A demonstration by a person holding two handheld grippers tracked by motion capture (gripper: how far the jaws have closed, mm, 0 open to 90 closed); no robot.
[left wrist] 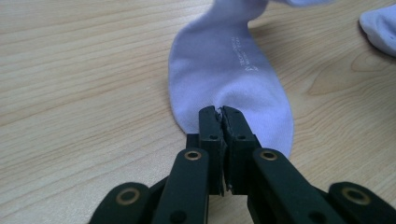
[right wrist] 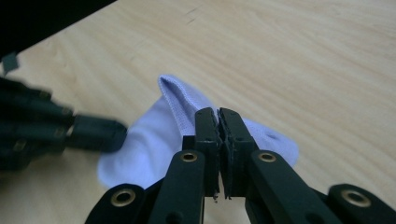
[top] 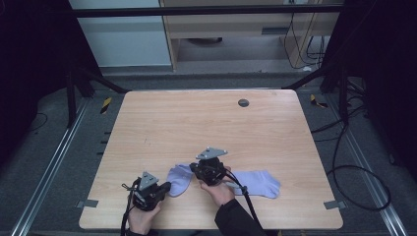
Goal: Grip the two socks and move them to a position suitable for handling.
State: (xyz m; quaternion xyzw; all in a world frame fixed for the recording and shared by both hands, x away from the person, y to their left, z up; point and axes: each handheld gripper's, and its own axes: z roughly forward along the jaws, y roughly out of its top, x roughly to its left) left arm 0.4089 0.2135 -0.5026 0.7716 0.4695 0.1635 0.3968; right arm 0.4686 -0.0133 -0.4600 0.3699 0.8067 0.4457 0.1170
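A lavender sock (top: 178,179) lies on the wooden table (top: 206,128) near its front edge. My left gripper (top: 168,186) is shut on the sock's near end (left wrist: 233,70), its jaws (left wrist: 219,111) pinching the fabric at table level. My right gripper (top: 193,168) is shut on the other end of the same sock (right wrist: 154,144), and the cloth rises in a fold at its jaws (right wrist: 218,113). The left gripper (right wrist: 93,133) shows blurred at the left of the right gripper view. A second lavender sock (top: 260,183) lies flat to the right, partly behind the right hand.
A round dark grommet (top: 243,103) sits near the table's far edge. Grey tape tabs (top: 87,203) mark the front corners. Black frame legs and cables (top: 354,167) run along the floor on both sides of the table.
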